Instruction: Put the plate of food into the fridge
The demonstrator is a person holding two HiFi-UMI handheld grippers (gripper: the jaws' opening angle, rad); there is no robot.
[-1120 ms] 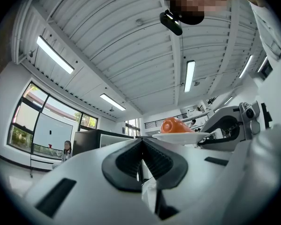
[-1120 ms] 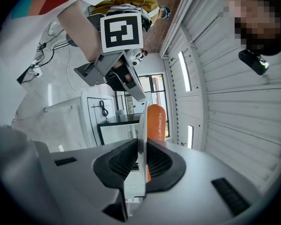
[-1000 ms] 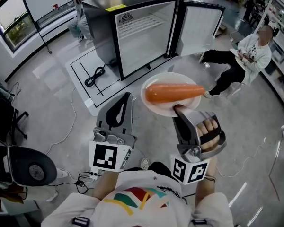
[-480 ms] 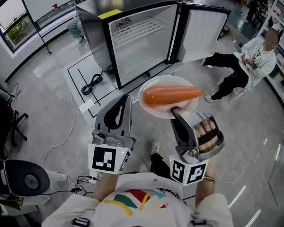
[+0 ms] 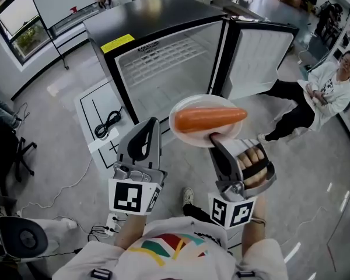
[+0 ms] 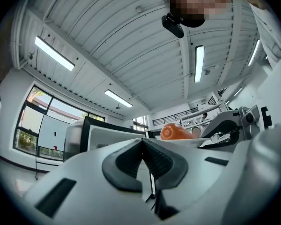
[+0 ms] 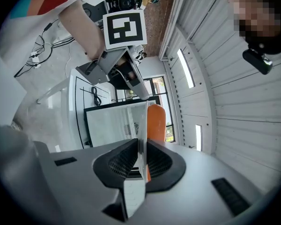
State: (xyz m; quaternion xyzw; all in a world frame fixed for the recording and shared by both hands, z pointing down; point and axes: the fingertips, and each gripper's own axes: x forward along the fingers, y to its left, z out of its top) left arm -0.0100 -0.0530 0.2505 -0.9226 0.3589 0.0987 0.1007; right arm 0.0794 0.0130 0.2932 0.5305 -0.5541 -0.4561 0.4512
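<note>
Orange on white: a carrot (image 5: 210, 119) lies lengthwise on the plate (image 5: 192, 137), and the plate is held up in the air in front of the open fridge (image 5: 163, 69), not yet inside it. The right tongs (image 5: 213, 139) pinch its near rim; their own view shows the thin white edge caught between the ribbed pads. The left tongs (image 5: 151, 122) ride just left of the plate, pressed together on nothing.

The step in hand, I'd say, is the carry to the opening. Gripped at one edge only, the plate will want to sag on its far side, and a round carrot would roll at the first tilt — so keep it level and move slowly. The door (image 5: 259, 54) stands swung wide to the right, so the way in looks free. Aim for the wire shelf (image 5: 163, 51) and slide the plate well on before the pinch loosens. The spare tongs could steady it from beneath if it dips.

Set against a second ago, the fridge fills more of the head view and sits closer beyond the plate — the person has walked up to it. The grip, the carrot's lie and the idle left tongs look unchanged.
</note>
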